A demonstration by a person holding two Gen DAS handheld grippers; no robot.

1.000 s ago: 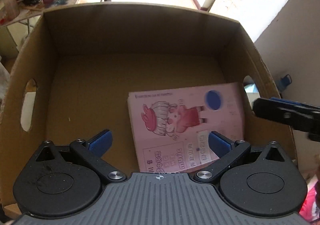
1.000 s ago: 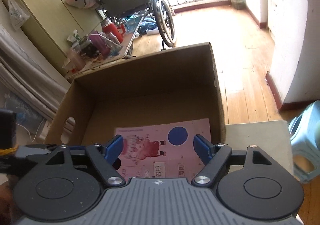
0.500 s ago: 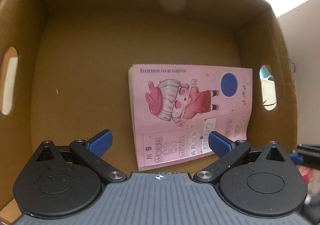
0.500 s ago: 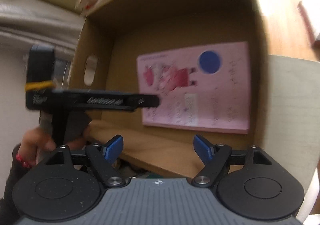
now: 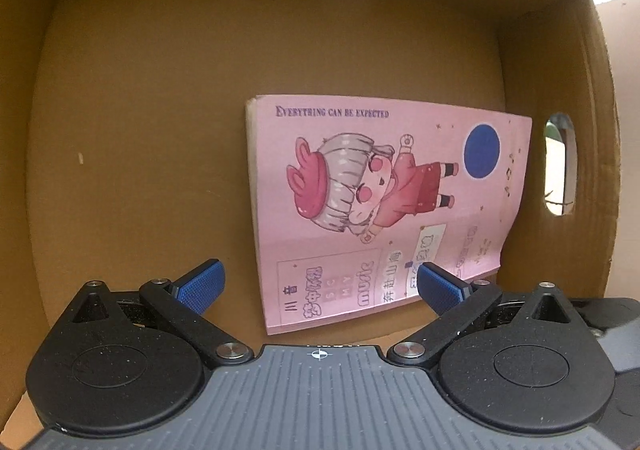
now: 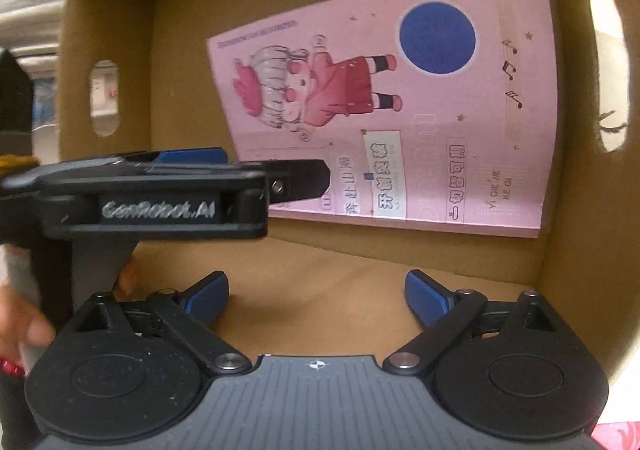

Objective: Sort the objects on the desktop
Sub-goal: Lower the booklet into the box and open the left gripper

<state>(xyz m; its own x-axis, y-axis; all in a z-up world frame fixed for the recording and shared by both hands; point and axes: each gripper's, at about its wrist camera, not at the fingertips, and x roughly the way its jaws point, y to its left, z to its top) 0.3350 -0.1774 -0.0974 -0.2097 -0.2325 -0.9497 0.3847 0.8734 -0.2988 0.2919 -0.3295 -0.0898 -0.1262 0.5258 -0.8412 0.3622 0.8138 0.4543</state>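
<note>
A pink notebook point(image 5: 380, 201) with a cartoon girl and a blue dot lies flat on the floor of a cardboard box point(image 5: 560, 49), against its right wall. My left gripper point(image 5: 320, 284) points steeply down into the box, open; its right fingertip point(image 5: 440, 286) overlaps the notebook's near corner in the picture, pads pressing nothing. In the right wrist view the notebook point(image 6: 400, 109) fills the box point(image 6: 108, 9), and the left gripper point(image 6: 272, 167) hangs side-on over its near left edge. My right gripper point(image 6: 316, 296) is over the near wall, jaws opening, nothing between them.
Oval handle holes pierce the side walls point(image 5: 560, 165) point(image 6: 104, 97) point(image 6: 608, 61). A person's hand point(image 6: 24, 322) grips the left gripper's handle outside the box's left wall. A small pale speck point(image 5: 80, 158) lies on the brown floor left of the notebook.
Both grippers tipped down and sank toward the box, so the room beyond dropped out of view. The right jaws spread wider. The left gripper came in over the notebook's near edge.
</note>
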